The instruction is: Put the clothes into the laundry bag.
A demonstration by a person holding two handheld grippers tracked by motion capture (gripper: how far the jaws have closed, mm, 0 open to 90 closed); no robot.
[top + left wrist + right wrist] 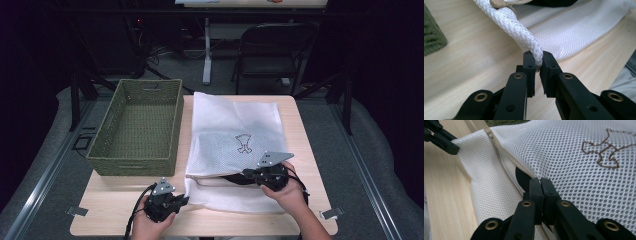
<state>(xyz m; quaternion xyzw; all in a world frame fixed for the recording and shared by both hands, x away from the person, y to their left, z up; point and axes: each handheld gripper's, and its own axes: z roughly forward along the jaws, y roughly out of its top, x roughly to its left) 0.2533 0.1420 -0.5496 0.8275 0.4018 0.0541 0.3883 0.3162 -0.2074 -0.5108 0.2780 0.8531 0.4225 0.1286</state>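
A white mesh bag (235, 125) with a brown stitched figure (243, 143) lies on the wooden table (115, 200). My left gripper (185, 201) is at the bag's near left corner. In the left gripper view its jaws (537, 60) are shut on a rolled fold of the mesh (516, 27). My right gripper (246, 173) is at the bag's open front edge. In the right gripper view it (540, 181) pinches the upper mesh layer (574, 157) beside the zipper (499, 150). Something dark (522, 178) shows inside the opening.
A green woven basket (132, 165) stands left of the bag, close to my left gripper. A black folding chair (272, 50) and a desk leg stand beyond the table's far edge. Bare wood runs along the near edge.
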